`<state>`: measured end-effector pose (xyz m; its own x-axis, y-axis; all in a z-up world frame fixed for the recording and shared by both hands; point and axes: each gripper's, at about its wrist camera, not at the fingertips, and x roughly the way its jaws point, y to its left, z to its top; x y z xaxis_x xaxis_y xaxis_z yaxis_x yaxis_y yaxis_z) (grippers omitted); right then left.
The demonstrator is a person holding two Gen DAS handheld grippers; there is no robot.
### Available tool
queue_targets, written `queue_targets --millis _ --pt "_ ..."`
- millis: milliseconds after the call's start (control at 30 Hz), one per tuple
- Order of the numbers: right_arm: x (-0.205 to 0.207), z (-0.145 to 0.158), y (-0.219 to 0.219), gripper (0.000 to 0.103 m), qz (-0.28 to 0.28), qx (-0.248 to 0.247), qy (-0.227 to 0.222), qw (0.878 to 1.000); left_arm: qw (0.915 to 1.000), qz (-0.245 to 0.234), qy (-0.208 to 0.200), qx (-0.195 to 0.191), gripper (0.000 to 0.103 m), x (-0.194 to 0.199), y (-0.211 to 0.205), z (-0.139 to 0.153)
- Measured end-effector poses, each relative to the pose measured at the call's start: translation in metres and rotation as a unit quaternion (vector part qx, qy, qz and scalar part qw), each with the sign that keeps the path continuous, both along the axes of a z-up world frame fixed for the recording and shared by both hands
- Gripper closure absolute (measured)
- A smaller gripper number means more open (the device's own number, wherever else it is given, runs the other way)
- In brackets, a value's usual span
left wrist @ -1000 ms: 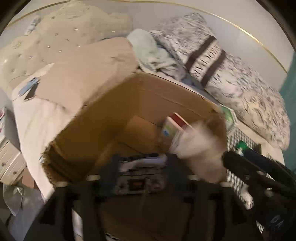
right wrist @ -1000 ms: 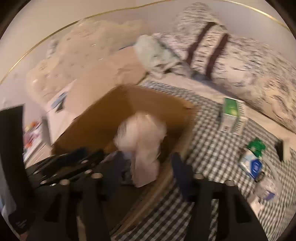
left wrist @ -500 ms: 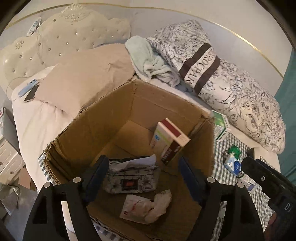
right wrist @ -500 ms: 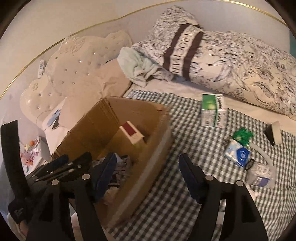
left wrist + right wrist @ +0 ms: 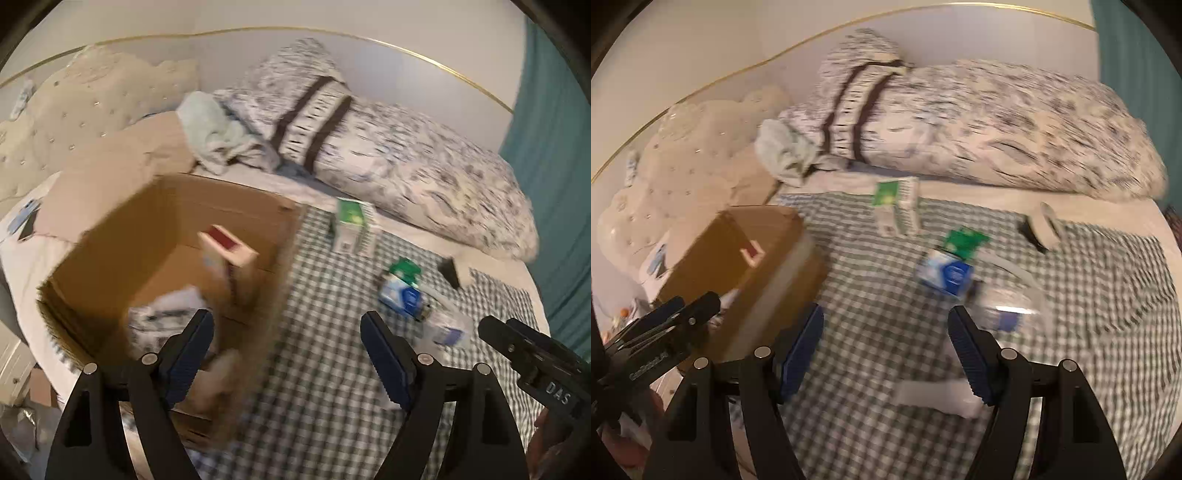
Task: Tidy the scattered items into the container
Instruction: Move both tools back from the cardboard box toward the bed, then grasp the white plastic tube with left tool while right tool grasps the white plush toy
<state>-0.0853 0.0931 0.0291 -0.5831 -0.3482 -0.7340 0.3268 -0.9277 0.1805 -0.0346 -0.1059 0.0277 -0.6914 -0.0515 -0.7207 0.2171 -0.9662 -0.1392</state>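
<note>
An open cardboard box [image 5: 110, 236] [image 5: 713, 243] stands on the bed at the left, holding a tan and red carton [image 5: 229, 254] and a patterned pouch [image 5: 162, 314]. On the checked cloth lie a green and white box [image 5: 352, 225] [image 5: 895, 206], a blue and white pack [image 5: 400, 295] [image 5: 945, 275], a green item [image 5: 964, 240], a clear plastic packet [image 5: 1004, 310] and a white flat piece [image 5: 938, 397]. My left gripper [image 5: 284, 358] is open and empty over the box's right edge. My right gripper [image 5: 886, 350] is open and empty over the cloth, just before the white piece.
A large patterned pillow [image 5: 979, 122] and a pale green towel [image 5: 214, 136] lie along the back. A padded cream headboard [image 5: 687, 147] is at the left. A dark flat object [image 5: 450, 271] lies at the cloth's far right. A teal curtain [image 5: 554, 147] hangs on the right.
A white crumpled item dropped from my right gripper into the box. Both grippers have since swung right, away from the box and toward the items on the checked cloth.
</note>
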Motion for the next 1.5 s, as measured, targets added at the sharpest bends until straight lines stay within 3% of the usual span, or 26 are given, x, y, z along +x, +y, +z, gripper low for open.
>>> queue_targets --millis 133,367,533,800,1133,1267,1400,1500 --pt "0.006 -0.006 0.039 0.034 -0.030 0.004 -0.009 1.000 0.9989 -0.045 -0.010 0.002 0.018 -0.002 0.047 -0.013" --pt "0.021 -0.025 0.092 0.034 -0.067 0.003 -0.029 0.997 0.9885 -0.131 -0.059 -0.047 0.018 -0.002 0.123 -0.070" --pt "0.024 -0.043 0.112 0.034 -0.077 -0.002 -0.044 0.996 0.9772 -0.181 -0.096 -0.057 0.018 -0.010 0.141 -0.108" --pt "0.007 -0.072 0.119 0.034 -0.085 0.005 -0.072 0.994 0.9640 -0.241 -0.099 -0.054 0.018 -0.027 0.146 -0.137" --pt "-0.022 -0.098 0.109 0.033 -0.086 0.023 -0.105 0.990 0.9282 -0.347 -0.082 -0.108 0.019 -0.044 0.161 -0.163" --pt "-0.032 -0.106 0.107 0.033 -0.092 0.031 -0.114 0.989 0.9173 -0.375 -0.093 -0.096 0.058 -0.047 0.162 -0.175" --pt "-0.039 -0.109 0.106 0.033 -0.096 0.039 -0.119 0.987 0.9173 -0.381 -0.085 -0.078 0.064 -0.043 0.157 -0.171" --pt "-0.044 -0.112 0.103 0.033 -0.098 0.043 -0.121 0.987 0.9249 -0.366 -0.079 -0.067 0.065 -0.038 0.150 -0.168"
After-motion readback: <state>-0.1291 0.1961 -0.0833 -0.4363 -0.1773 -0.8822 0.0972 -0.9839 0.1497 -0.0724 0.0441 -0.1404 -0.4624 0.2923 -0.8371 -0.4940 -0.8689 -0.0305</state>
